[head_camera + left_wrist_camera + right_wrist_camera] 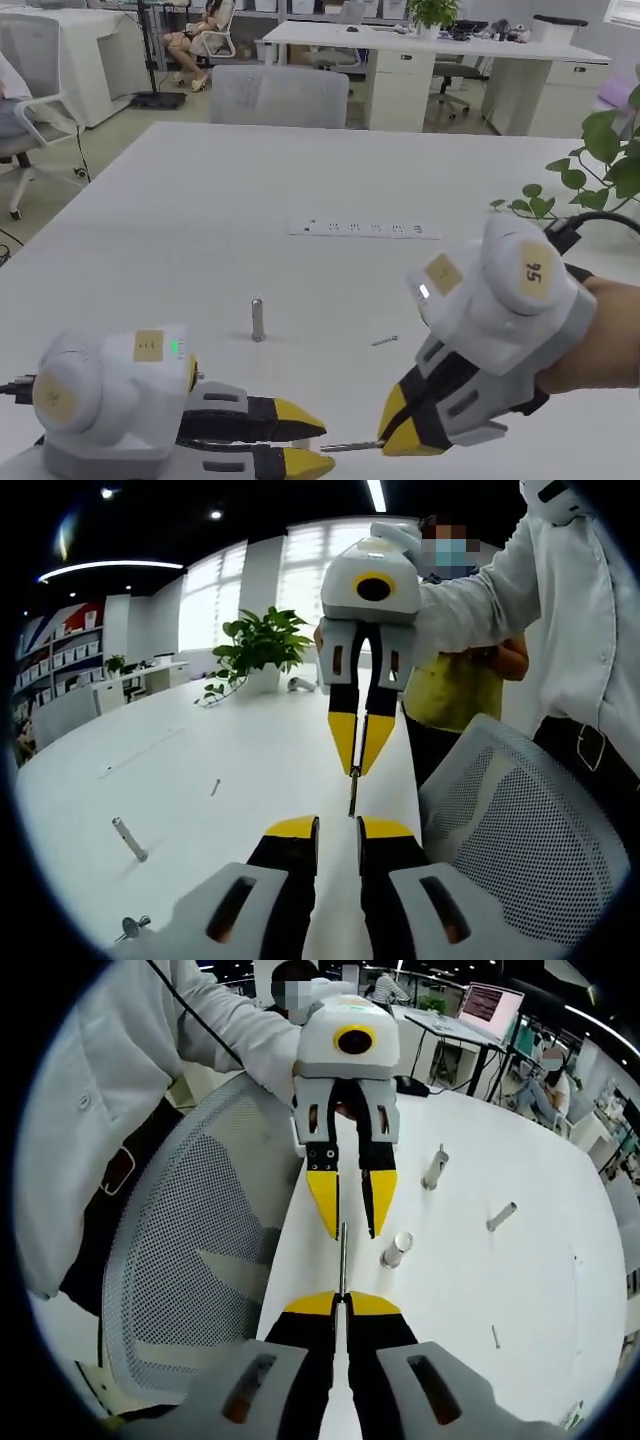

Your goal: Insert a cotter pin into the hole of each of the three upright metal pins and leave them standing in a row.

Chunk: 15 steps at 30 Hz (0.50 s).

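While the right gripper (pixel 398 427) is clamped on a cotter pin (pixel 350 446) at the near table (pixel 300 180) edge, the left gripper (pixel 312 440) faces it, jaws narrowly apart, the pin's free end at their tips. This looks like a re-grip before insertion. Farther off stands a metal pin (pixel 258 320), with a spare cotter pin (pixel 385 341) lying to its right. Next, the held pin needs lining up with that pin's hole.
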### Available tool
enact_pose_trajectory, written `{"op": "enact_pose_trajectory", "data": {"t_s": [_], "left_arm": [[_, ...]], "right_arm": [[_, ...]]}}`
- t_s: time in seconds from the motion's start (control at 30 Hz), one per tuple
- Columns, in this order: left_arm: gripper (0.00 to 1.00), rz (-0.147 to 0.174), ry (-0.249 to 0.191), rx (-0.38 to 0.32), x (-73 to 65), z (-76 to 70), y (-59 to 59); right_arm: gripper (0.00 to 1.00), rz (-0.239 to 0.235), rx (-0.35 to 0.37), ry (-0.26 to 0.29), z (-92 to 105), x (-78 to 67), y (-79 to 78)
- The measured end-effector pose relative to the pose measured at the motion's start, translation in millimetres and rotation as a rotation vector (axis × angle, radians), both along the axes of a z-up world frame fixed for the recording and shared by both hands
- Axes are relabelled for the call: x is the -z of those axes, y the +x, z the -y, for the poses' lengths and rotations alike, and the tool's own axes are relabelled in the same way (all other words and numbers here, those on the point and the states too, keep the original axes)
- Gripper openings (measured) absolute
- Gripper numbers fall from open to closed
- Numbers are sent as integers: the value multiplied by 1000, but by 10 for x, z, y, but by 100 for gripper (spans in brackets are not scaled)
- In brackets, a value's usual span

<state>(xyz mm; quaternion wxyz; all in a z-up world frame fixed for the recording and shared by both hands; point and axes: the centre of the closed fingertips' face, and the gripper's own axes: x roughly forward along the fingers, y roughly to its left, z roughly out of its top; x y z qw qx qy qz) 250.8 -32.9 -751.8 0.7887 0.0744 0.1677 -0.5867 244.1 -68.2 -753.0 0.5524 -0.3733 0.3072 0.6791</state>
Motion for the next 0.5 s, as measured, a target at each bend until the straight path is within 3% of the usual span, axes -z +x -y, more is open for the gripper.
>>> {"op": "enact_pose_trajectory", "data": {"t_s": [0.23, 0.5], "left_arm": [[16, -1, 19, -51, 127, -177, 61], [21, 8, 46, -129, 318, -387, 238]], "right_arm": [[3, -11, 34, -4, 53, 44, 41], [3, -21, 64, -19, 122, 115, 94]]}}
